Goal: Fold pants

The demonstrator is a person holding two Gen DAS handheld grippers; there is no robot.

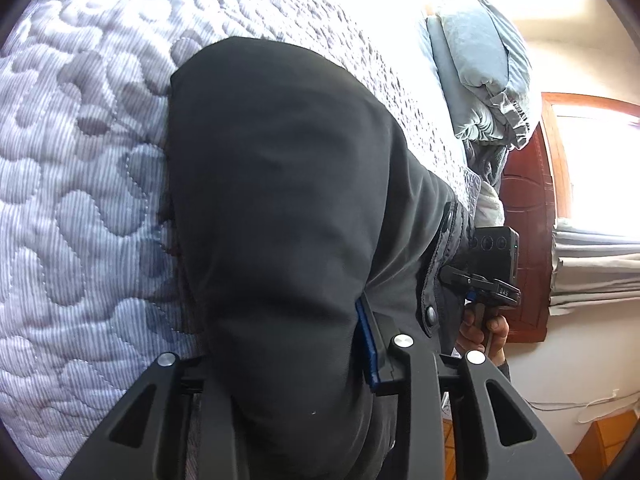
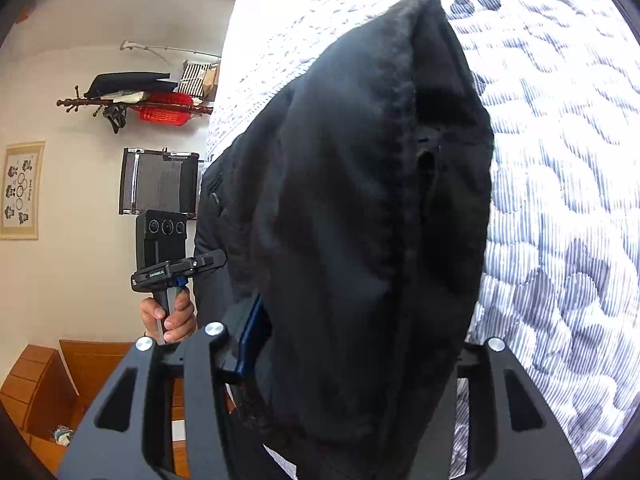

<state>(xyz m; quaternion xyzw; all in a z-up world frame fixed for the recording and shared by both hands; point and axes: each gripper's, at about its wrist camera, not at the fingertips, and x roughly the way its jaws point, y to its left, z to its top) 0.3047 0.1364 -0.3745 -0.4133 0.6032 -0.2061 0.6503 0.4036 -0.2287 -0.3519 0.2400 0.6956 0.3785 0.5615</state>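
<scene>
Nearest the left wrist camera, the left hand-held gripper (image 1: 280, 364) has a thick bunch of the black, soft-lined fabric pants (image 1: 288, 184) filling the gap between its jaws; the blue-edged pad on one finger lies against the cloth, but whether the pads press it or merely flank it cannot be told from here. The right hand-held gripper (image 2: 352, 360) shows the same picture: a fat, fleecy fold of the pants (image 2: 360, 200) sits between its jaws, the cloth hides the pads' contact, and its hold is likewise unclear. No empty gap shows in either gripper.

Beyond the fingers, the pants drape forward in a rounded hump onto the pale grey quilted bedspread (image 1: 80, 184) of the bed, their far fold resting on the quilt well short of the light blue pillows (image 1: 476, 68) at the bed's far end. The snap-button waistband (image 1: 432, 312) hangs by the bed's side edge, between the two grippers.

Judging by this, a fold is being laid down: the carried end has been brought over onto the bed. The next move calls for letting the cloth go cleanly, drawing both grippers back without dragging the top layer, then checking that edges line up before another fold.
</scene>
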